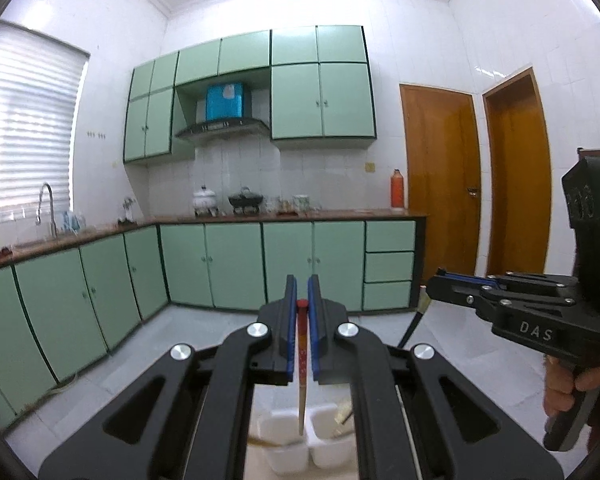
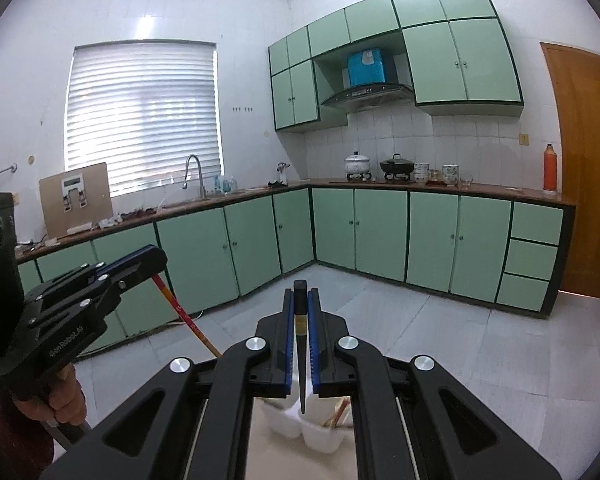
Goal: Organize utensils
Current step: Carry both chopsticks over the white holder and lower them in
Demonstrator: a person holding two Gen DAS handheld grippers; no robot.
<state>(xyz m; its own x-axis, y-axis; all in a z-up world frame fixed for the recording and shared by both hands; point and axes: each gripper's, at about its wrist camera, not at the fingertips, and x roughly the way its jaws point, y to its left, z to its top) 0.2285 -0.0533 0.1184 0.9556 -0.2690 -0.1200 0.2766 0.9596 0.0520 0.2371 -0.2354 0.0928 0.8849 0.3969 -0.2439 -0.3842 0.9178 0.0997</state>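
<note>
My left gripper (image 1: pixel 302 292) is shut on a red-topped wooden chopstick (image 1: pixel 301 360) that hangs point down over a white divided holder (image 1: pixel 284 432). My right gripper (image 2: pixel 301 298) is shut on a black chopstick (image 2: pixel 301 344) that hangs point down over the same white holder (image 2: pixel 320 440). The holder's right cup has several utensils (image 2: pixel 338 414) in it. In the left wrist view the right gripper (image 1: pixel 436 280) shows at the right with its dark stick (image 1: pixel 410 328) below. In the right wrist view the left gripper (image 2: pixel 156 258) shows at the left with the red stick (image 2: pixel 188 320) below.
The holder stands on a pale table surface (image 2: pixel 260 456) close below both grippers. Beyond are green base cabinets (image 2: pixel 380 232), a counter with sink faucet (image 2: pixel 194 176), pots (image 2: pixel 396 166) and an orange flask (image 2: pixel 550 168). A wooden door (image 1: pixel 440 184) is at the right.
</note>
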